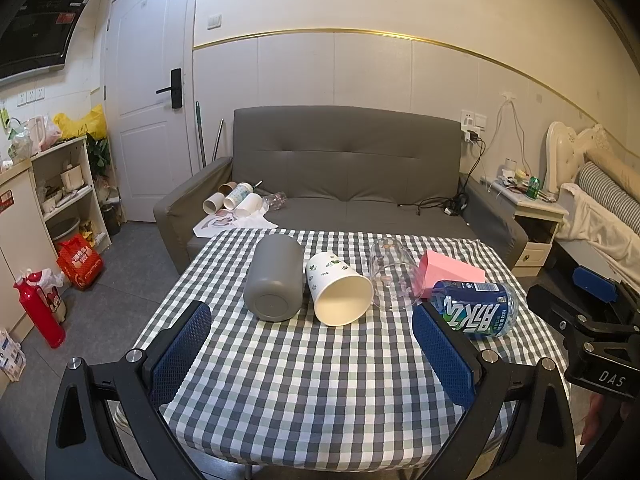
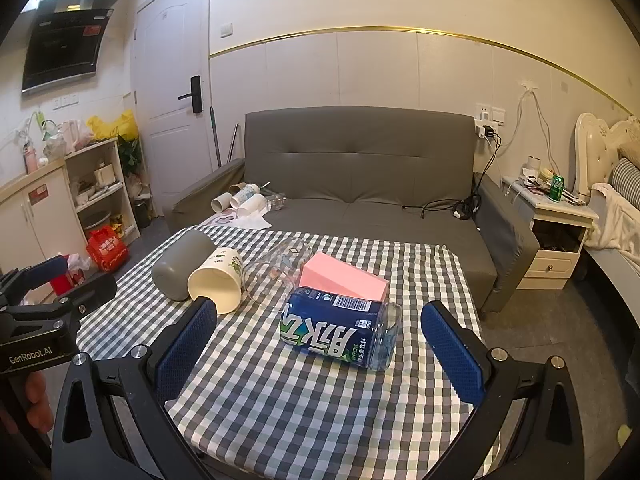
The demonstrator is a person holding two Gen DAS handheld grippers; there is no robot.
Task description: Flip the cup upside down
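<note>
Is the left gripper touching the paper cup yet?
Apart. The left wrist view shows the left gripper open, with bare checkered cloth between its fingertips and the paper cup.

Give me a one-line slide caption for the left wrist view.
Open left gripper faces four cups on their sides: gray cup, paper cup, clear glass, blue-labeled cup.

Straight ahead of the hand-held gripper stands a grey sofa [image 1: 344, 168] against a cream panelled wall [image 1: 360, 72] with gold trim. Ahead-left — a white door [image 1: 148, 112] and open shelves [image 1: 68, 196]; ahead-right — a bedside cabinet [image 1: 534, 228] and bed [image 1: 600, 208]. Grey tiled floor [image 1: 120, 280].
</note>
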